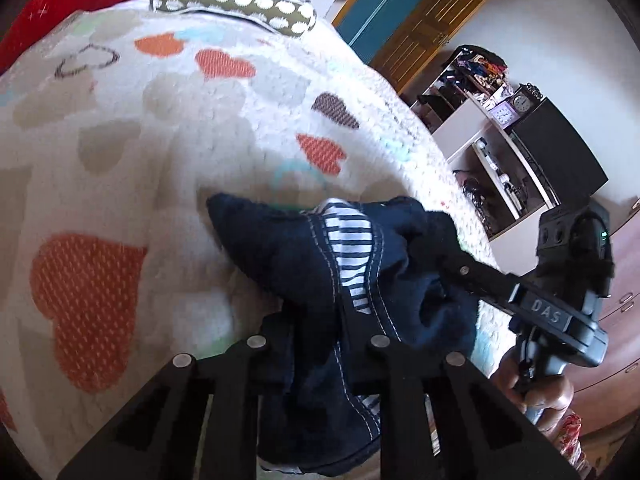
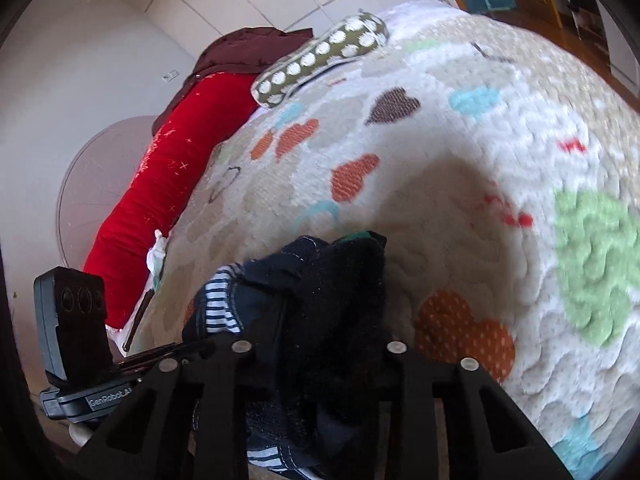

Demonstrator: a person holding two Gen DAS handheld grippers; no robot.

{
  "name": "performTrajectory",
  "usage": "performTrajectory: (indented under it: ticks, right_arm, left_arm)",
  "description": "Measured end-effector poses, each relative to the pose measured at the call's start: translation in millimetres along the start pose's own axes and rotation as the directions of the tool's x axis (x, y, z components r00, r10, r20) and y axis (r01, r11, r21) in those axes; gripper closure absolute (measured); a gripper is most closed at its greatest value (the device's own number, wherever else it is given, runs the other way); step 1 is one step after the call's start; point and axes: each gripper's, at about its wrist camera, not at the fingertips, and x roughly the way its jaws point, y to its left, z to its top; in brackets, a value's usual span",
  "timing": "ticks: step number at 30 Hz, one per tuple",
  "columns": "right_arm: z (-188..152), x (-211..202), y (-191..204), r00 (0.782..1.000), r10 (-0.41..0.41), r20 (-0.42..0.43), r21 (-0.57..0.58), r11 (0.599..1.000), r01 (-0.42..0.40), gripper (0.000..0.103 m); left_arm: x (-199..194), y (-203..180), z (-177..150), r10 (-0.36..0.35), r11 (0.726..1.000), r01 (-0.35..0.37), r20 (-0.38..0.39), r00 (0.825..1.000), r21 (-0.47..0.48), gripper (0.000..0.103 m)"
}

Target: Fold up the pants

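Observation:
Small dark navy pants (image 1: 288,248) with a blue-and-white striped lining lie bunched on a bed blanket (image 1: 160,140) patterned with hearts. My left gripper (image 1: 318,344) is shut on a fold of the cloth, which runs down between its two black fingers. From the right, my right gripper (image 1: 444,258) reaches in and pinches another edge of the pants. In the right wrist view, the pants (image 2: 328,280) fill the gap of the right gripper (image 2: 318,348), shut on dark cloth. The left gripper (image 2: 188,350) comes in from the left at the striped edge.
A green polka-dot pillow (image 1: 236,4) and a long red cushion (image 2: 160,184) lie at the far end of the bed. Beyond the bed's right edge stand a cluttered white shelf (image 1: 480,128) and a black box (image 1: 560,148). A hand (image 1: 536,392) holds the right gripper's handle.

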Motion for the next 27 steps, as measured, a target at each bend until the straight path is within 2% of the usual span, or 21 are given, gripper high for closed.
performTrajectory:
  ticks: [4,8,9,11,13,14,15,16,18,19,21,23,25,27]
  right_arm:
    - [33.9,-3.1,23.4,0.999,0.009,0.044,-0.057,0.998,-0.007,0.075]
    - [71.6,13.5,45.8,0.997,-0.009,0.077,-0.12,0.993,0.018,0.074]
    - [79.5,22.5,47.1,0.997,-0.019,0.078,-0.124,0.992,0.029,0.072]
    - [92.2,48.4,41.9,0.996,-0.066,0.054,-0.111,0.991,0.071,0.056]
    - [96.1,69.8,34.8,0.984,-0.179,0.026,-0.111,0.977,0.181,0.053]
    - [96.7,80.0,31.3,0.967,-0.255,0.003,-0.122,0.96,0.254,0.053]
    - [96.2,82.9,29.3,0.957,-0.288,-0.01,-0.128,0.95,0.285,0.053]
    - [95.4,78.3,29.8,0.96,-0.278,0.003,-0.126,0.953,0.276,0.053]
    - [91.2,56.9,39.6,0.962,-0.259,0.088,-0.142,0.952,0.27,0.052]
    - [88.7,48.3,46.3,0.958,-0.255,0.128,-0.164,0.948,0.274,0.052]
    - [80.0,38.3,61.7,0.96,-0.216,0.178,-0.205,0.946,0.251,0.051]
    - [70.3,44.2,70.4,0.976,-0.162,0.146,-0.234,0.953,0.193,0.045]
    - [59.9,68.6,70.1,0.991,-0.127,0.043,-0.23,0.964,0.133,0.042]
    - [51.9,101.0,57.7,0.986,-0.158,-0.056,-0.195,0.97,0.144,0.041]
  left_arm:
    - [-6.8,1.9,32.1,0.025,1.0,-0.025,0.046,0.999,-0.007,0.086]
    - [-7.6,7.5,70.3,0.099,0.995,-0.1,0.107,0.989,0.003,0.085]
    - [-3.8,14.6,78.6,0.121,0.993,-0.12,0.107,0.987,-0.013,0.085]
    - [9.0,30.9,88.7,0.168,0.985,-0.164,0.087,0.982,-0.051,0.081]
    - [20.1,50.5,89.5,0.213,0.974,-0.209,0.042,0.976,-0.09,0.081]
    - [21.1,59.3,86.5,0.192,0.975,-0.189,0.021,0.981,-0.115,0.081]
    - [17.2,65.5,81.9,0.169,0.978,-0.165,0.022,0.985,-0.129,0.081]
    - [12.5,67.4,77.7,0.163,0.979,-0.157,0.029,0.986,-0.13,0.079]
    - [-0.5,66.2,63.1,0.201,0.975,-0.194,0.059,0.978,-0.113,0.073]
    - [-7.1,65.9,55.3,0.225,0.97,-0.215,0.075,0.971,-0.115,0.065]
    - [-15.4,64.0,45.3,0.246,0.965,-0.234,0.093,0.965,-0.12,0.063]
    - [-25.2,57.8,35.8,0.276,0.958,-0.263,0.119,0.954,-0.11,0.062]
    - [-36.9,49.6,26.5,0.307,0.951,-0.295,0.157,0.939,-0.095,0.061]
    - [-53.5,34.6,15.9,0.337,0.941,-0.33,0.205,0.919,-0.071,0.056]
